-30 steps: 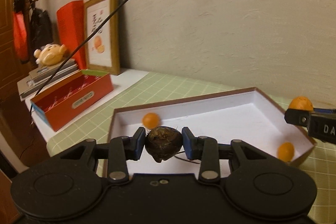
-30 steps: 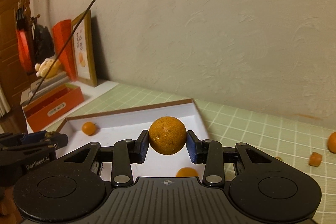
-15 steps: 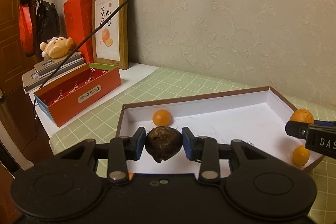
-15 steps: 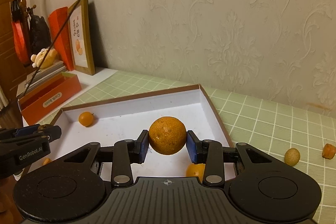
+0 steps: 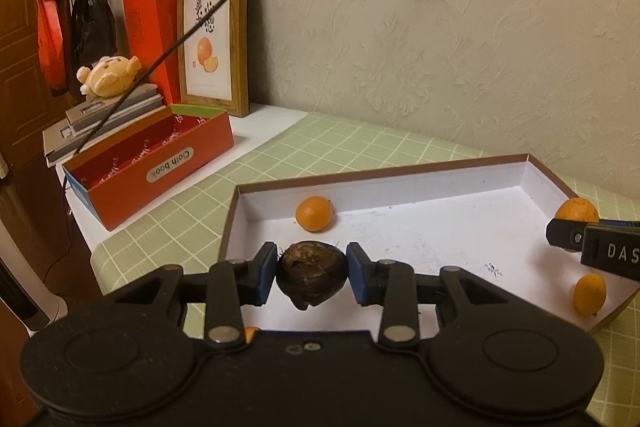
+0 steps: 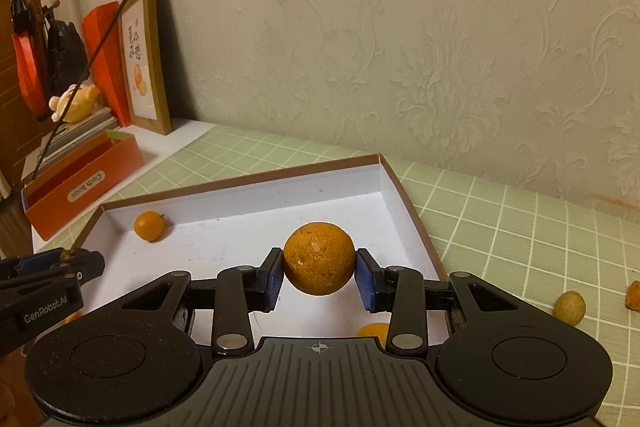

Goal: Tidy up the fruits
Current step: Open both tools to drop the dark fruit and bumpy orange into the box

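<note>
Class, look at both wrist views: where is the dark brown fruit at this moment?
The dark brown fruit is clamped in the left gripper, above the near left part of the white tray. A small orange lies in the tray's corner beyond it.

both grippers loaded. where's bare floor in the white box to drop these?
White box: the middle and the far right corner are bare. Taken: the far left corner by a small orange, the near right edge by another small orange. The left gripper grips a dark fruit, the right gripper an orange.
</note>
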Available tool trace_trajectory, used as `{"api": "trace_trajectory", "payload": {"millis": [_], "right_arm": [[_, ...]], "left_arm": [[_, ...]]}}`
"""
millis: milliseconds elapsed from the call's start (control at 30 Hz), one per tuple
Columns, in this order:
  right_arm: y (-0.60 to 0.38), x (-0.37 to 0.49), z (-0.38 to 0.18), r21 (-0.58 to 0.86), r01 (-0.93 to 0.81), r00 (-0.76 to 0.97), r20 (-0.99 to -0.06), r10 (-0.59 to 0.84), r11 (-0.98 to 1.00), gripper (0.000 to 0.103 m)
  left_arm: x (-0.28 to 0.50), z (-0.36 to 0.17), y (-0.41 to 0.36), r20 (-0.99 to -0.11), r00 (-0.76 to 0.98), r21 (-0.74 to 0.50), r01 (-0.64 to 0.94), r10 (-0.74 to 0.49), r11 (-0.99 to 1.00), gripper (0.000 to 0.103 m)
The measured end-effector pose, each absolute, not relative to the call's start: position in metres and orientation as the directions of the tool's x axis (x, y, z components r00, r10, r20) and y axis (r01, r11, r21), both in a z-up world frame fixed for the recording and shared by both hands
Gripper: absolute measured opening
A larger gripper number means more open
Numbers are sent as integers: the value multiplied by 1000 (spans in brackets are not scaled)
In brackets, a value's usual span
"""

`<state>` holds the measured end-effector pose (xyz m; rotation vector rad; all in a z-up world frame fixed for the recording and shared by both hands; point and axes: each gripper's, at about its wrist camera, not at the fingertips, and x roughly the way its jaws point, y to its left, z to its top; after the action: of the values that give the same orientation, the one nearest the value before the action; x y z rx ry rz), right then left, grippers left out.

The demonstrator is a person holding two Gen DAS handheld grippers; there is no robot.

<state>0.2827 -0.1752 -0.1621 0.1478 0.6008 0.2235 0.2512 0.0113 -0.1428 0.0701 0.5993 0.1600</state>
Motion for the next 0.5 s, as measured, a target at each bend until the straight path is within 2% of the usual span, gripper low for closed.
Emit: {"api": "trace_trajectory", "payload": {"millis": [33,67,100,133,167,200,367,500], "right_arm": [[-175,284,-163,199,-161,803,-544,246,967,39],[-174,285,-163,192,-159,802,-548,240,969,39],[-173,286,-163,182,-153,798,-557,230,971,42],[-173,285,-163,182,-154,799,-555,231,971,60],[-174,283,-161,190,-157,811,-536,236,969,78],[-176,279,-158,192,-153,826,-514,232,970,83],[-191,266,-138,233,-150,869,-432,241,961,83],[-200,259,-132,239,-141,876,-421,233,961,83]], "left_arm": [[252,-143,11,-560,811,112,-131,172,985,30],[252,-144,9,-563,808,116,-131,174,985,35],[252,-145,7,-561,808,125,-135,182,983,44],[250,-144,6,-556,808,133,-143,193,981,52],[248,-143,5,-544,812,143,-162,214,976,69],[246,-141,4,-524,819,151,-179,232,972,78],[240,-130,5,-497,840,139,-171,218,976,79],[237,-129,3,-492,847,144,-149,202,978,78]]}}
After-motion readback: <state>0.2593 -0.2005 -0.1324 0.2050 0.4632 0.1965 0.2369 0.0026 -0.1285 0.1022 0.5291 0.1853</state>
